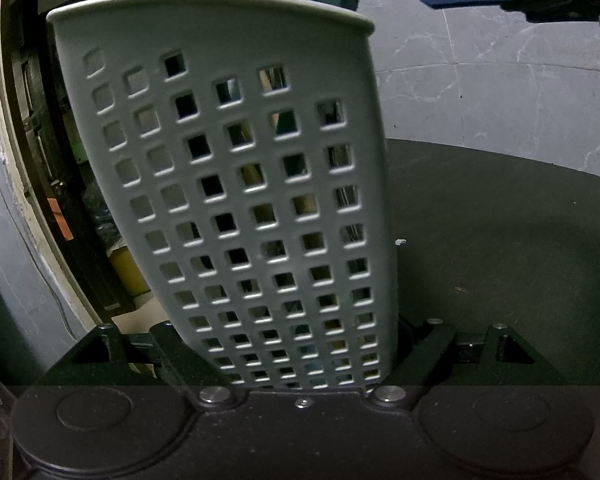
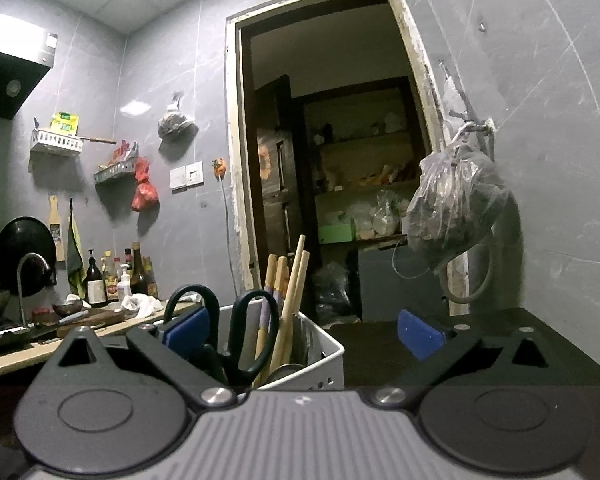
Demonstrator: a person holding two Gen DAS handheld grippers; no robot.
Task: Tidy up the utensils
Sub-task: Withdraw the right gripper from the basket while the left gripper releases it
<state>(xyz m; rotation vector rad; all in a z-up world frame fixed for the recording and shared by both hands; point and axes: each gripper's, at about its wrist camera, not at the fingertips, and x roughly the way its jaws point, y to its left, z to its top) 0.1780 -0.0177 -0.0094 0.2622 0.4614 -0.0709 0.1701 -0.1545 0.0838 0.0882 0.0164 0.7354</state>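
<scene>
The grey perforated utensil holder (image 1: 228, 184) stands on the dark table (image 1: 500, 240), apparently clamped low between the left gripper (image 1: 300, 360)'s jaws, scissors (image 2: 236, 332) and wooden chopsticks (image 2: 288, 300) upright inside. Light, stiff, smooth plastic, it likely grips best across its walls. The right gripper (image 2: 300, 332) hangs spread wide and empty just behind its rim.

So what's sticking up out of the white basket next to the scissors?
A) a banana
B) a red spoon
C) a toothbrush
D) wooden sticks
D: in the right wrist view, pale wooden sticks stand tilted in the basket, just right of the black scissors.
</scene>
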